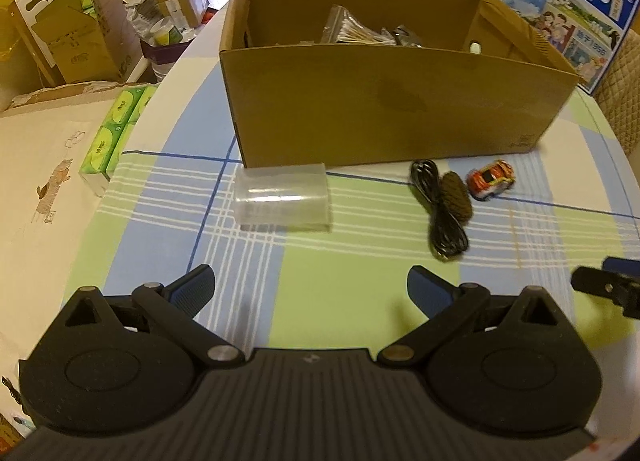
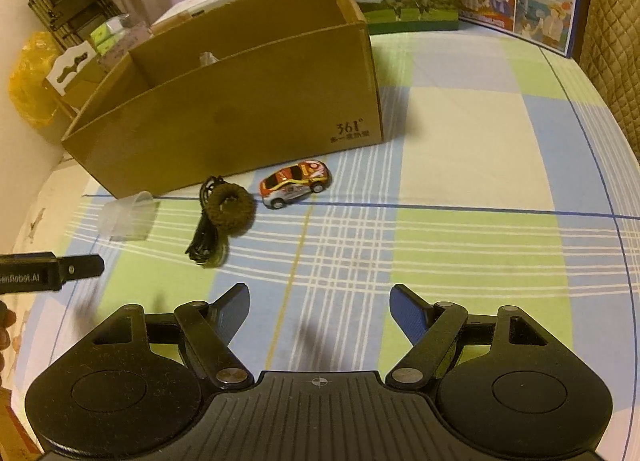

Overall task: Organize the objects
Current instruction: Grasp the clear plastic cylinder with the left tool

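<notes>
Four things remained on the surface point(image 1: 360, 261): cup point(image 1: 283, 197), cable point(image 1: 440, 217), hair tie point(image 1: 457, 197), toy car point(image 1: 491, 179). The box point(image 1: 384, 109) already held some; I had my left gripper point(image 1: 310, 293) and right gripper point(image 2: 319, 313) spread apart, empty.

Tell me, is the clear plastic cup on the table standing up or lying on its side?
Lying on its side. The clear plastic cup rests lengthwise on the tablecloth in front of the cardboard box, with nothing visible inside it.
</notes>
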A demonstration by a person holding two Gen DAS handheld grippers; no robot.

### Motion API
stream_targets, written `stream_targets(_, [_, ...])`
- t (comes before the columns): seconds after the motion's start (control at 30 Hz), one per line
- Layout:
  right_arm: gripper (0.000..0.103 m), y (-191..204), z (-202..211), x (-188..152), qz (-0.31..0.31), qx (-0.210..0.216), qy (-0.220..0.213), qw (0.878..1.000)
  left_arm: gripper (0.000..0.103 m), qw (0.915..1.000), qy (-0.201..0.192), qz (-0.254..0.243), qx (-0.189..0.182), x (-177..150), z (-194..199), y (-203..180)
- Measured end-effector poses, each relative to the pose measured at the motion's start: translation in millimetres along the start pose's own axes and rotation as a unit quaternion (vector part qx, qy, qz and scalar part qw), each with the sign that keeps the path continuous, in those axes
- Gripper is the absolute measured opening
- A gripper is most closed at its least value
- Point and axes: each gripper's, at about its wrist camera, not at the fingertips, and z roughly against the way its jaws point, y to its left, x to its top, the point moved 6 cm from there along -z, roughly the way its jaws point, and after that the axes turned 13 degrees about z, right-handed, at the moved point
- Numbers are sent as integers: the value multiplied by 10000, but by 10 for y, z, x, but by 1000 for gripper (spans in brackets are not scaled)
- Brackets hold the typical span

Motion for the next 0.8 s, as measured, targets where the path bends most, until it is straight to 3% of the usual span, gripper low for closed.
stream_targets(0.6, [75, -187, -282, 156, -92, -148, 71, 9998, 101, 9995, 8, 217, 245, 376, -694, 101])
stream_targets(0.8, [75, -133, -395, 339, 238, -166, -141, 9995, 88, 9992, -30, 256, 302, 445, -837, 120])
